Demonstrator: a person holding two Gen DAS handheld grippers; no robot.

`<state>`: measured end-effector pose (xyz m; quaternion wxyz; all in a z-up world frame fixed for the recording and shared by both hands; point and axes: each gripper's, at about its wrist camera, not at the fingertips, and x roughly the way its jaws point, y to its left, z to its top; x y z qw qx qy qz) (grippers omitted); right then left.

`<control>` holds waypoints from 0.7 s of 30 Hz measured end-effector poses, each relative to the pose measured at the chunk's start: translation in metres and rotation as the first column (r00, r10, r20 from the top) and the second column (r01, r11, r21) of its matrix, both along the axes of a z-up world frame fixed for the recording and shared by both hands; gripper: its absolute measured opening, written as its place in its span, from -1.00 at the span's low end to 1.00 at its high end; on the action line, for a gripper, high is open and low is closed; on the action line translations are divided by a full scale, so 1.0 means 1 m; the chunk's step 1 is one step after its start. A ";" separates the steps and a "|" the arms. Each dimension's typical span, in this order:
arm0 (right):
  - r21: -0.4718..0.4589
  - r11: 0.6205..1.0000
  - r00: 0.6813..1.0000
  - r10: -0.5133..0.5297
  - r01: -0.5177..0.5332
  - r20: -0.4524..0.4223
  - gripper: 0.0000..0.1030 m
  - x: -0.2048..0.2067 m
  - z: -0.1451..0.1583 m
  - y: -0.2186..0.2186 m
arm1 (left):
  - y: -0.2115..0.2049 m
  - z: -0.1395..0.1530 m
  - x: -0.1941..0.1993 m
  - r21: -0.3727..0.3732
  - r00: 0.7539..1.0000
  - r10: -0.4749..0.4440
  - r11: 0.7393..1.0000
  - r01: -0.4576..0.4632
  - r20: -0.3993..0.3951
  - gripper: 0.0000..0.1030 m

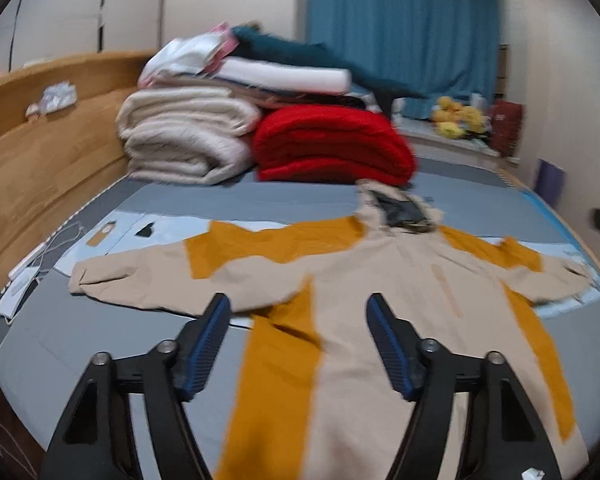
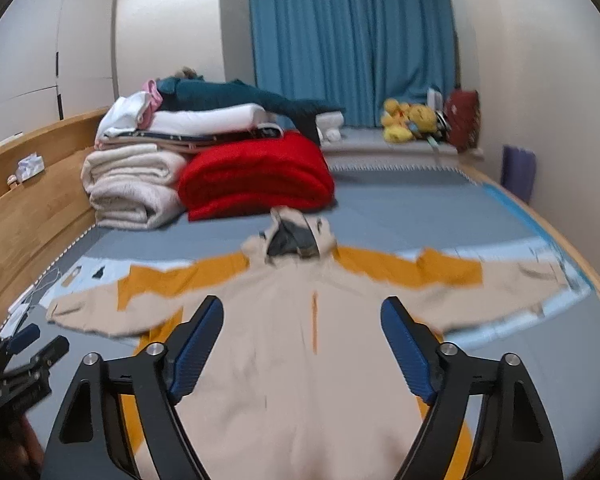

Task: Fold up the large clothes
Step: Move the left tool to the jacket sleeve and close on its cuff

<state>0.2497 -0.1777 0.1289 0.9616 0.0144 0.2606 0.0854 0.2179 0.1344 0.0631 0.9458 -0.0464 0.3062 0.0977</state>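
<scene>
A beige and mustard hooded jacket [image 1: 380, 280] lies spread flat on the grey bed, front up, both sleeves stretched out sideways and the hood toward the far end. It also shows in the right wrist view [image 2: 296, 344]. My left gripper [image 1: 298, 304] is open and empty above the jacket's left side, near its mustard panel. My right gripper [image 2: 302, 308] is open and empty above the middle of the jacket's body. The left gripper also shows at the left edge of the right wrist view [image 2: 32, 344].
A stack of folded blankets and clothes, a red blanket [image 1: 332, 148] and a cream blanket [image 1: 188, 140], sits at the bed's far end [image 2: 256, 176]. A wooden bed side [image 1: 40, 152] runs along the left. Cables and papers [image 1: 32, 272] lie at the left edge. Yellow plush toys [image 2: 408, 120] sit by the blue curtain.
</scene>
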 end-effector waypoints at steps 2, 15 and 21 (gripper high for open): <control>-0.006 1.000 0.999 0.023 -0.023 0.029 0.55 0.024 0.001 0.012 | 0.036 -0.015 0.026 0.022 0.997 0.066 0.998 -0.065 -0.034 0.11; -0.049 0.994 0.984 0.092 -0.100 -0.153 0.43 0.110 -0.078 0.015 | 0.206 -0.119 0.081 0.010 0.944 0.293 0.956 -0.294 -0.150 -0.26; -0.039 0.994 0.973 0.095 -0.105 -0.209 -0.52 0.133 -0.095 0.004 | 0.287 -0.150 0.077 -0.069 0.875 0.442 0.884 -0.462 -0.198 -0.31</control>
